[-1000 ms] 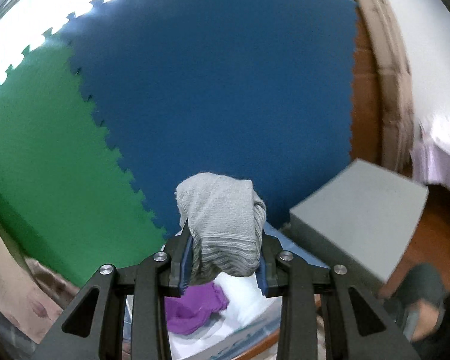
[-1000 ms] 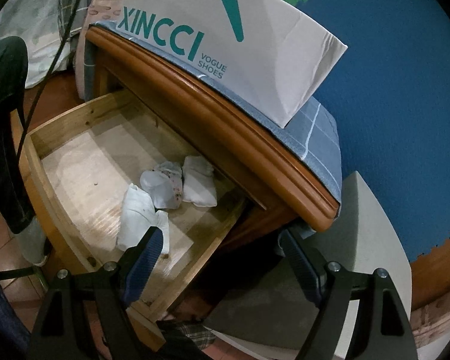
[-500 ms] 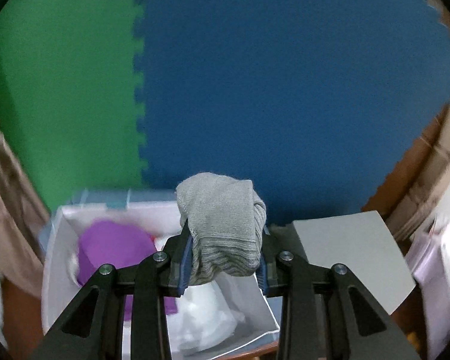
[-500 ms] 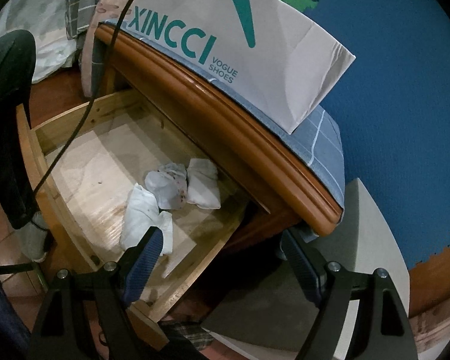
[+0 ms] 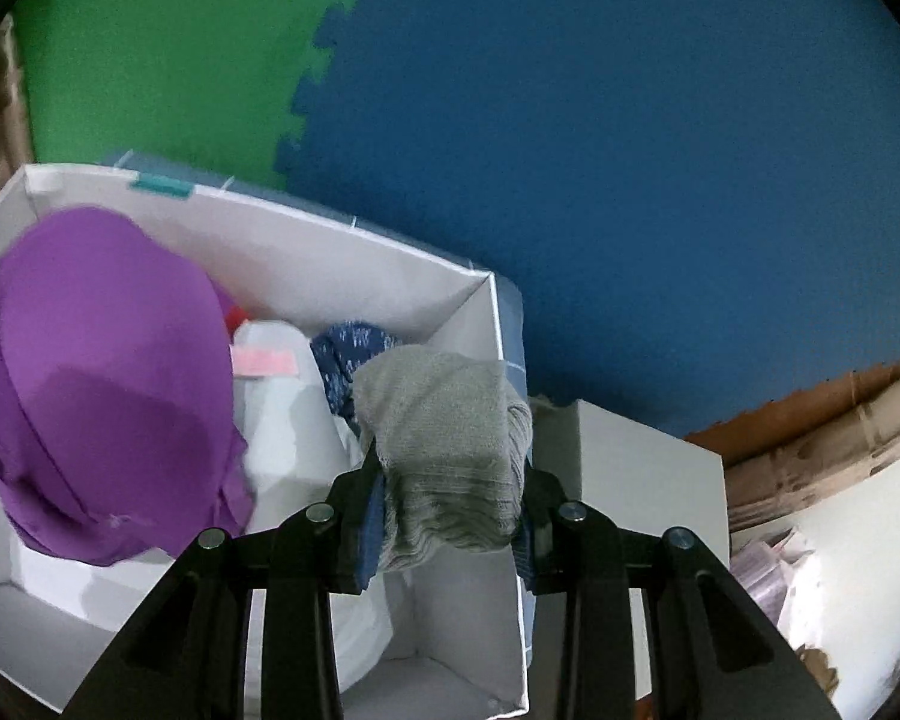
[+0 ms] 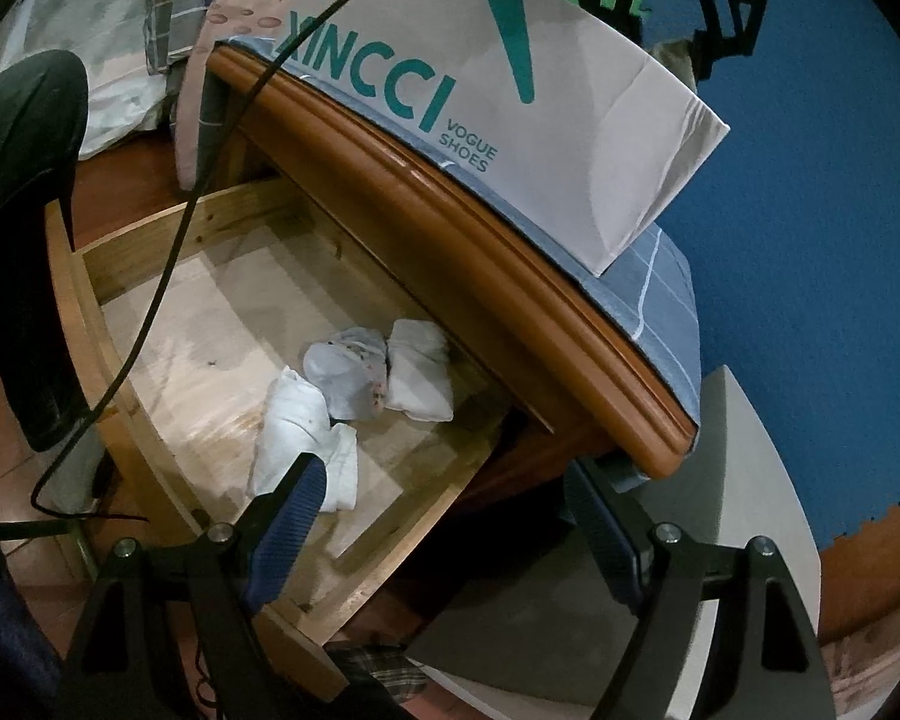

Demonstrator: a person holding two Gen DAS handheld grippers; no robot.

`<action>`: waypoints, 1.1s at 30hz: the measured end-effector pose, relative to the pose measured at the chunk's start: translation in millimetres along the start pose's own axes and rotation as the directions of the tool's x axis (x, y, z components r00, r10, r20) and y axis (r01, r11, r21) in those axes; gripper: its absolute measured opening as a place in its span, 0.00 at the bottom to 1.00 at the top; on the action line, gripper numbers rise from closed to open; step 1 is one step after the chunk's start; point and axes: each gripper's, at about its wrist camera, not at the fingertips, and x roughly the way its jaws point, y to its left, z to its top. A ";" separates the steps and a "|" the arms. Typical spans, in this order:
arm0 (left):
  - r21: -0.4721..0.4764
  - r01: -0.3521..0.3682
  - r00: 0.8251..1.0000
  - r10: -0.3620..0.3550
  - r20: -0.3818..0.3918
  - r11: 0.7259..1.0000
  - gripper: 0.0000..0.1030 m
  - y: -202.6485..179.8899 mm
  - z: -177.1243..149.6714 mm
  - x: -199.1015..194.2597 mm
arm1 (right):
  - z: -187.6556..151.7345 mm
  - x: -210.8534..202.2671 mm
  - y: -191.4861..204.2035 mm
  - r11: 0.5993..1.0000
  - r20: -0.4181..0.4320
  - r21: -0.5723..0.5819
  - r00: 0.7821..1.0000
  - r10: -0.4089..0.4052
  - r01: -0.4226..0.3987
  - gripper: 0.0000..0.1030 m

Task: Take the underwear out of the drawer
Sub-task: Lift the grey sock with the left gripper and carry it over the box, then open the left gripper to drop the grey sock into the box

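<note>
Over the white shoe box [image 5: 354, 240], as the left wrist view shows it, the left gripper [image 5: 447, 516] has its jaws drawn narrow on a rolled grey ribbed garment [image 5: 444, 438], the blue pads pressing its sides. The roll hangs above the right end of the box, not yet let go. Inside the box already lie a purple garment [image 5: 102, 384], a white piece with a pink label [image 5: 282, 420] and a dark blue patterned piece [image 5: 348, 354] (so several items appear to have made the trip). Behind the box stand the green [image 5: 168, 54] and blue foam mats [image 5: 600, 168].

From the right wrist view, the right gripper [image 6: 444, 531] has its jaws wide apart with nothing between them, poised above the open wooden drawer [image 6: 90, 300]. Three pale folded pieces remain on the drawer floor: a long white one [image 6: 300, 432] nearest the gripper, a greyish one with small marks [image 6: 348, 378], and a white one [image 6: 420, 372] next to it, close under the cabinet's edge. The same box, printed with teal lettering, sits on top of the cabinet [image 6: 450, 222].

By this judgement the task is past halfway: one piece is about to be dropped into the box, and three are left to lift out.
</note>
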 end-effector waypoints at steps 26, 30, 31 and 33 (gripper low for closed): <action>0.160 -0.132 0.969 0.161 -0.188 0.978 0.35 -9.8 -15.1 46.5 | -1.0 1.7 7.0 1.000 -0.014 -0.027 1.000 0.008 -0.008 0.81; 0.179 -0.128 0.972 0.159 -0.173 0.976 0.41 -12.5 -14.9 42.4 | -0.7 2.4 7.2 1.000 -0.019 -0.027 1.000 0.008 -0.009 0.81; 0.181 -0.129 0.972 0.160 -0.169 0.975 0.42 -12.8 -15.6 41.4 | -0.7 2.5 7.0 1.000 -0.020 -0.027 1.000 0.008 -0.009 0.81; 0.190 -0.137 0.975 0.166 -0.147 0.972 0.46 -14.5 -17.6 37.8 | -0.5 2.8 7.0 1.000 -0.022 -0.025 1.000 0.008 -0.009 0.81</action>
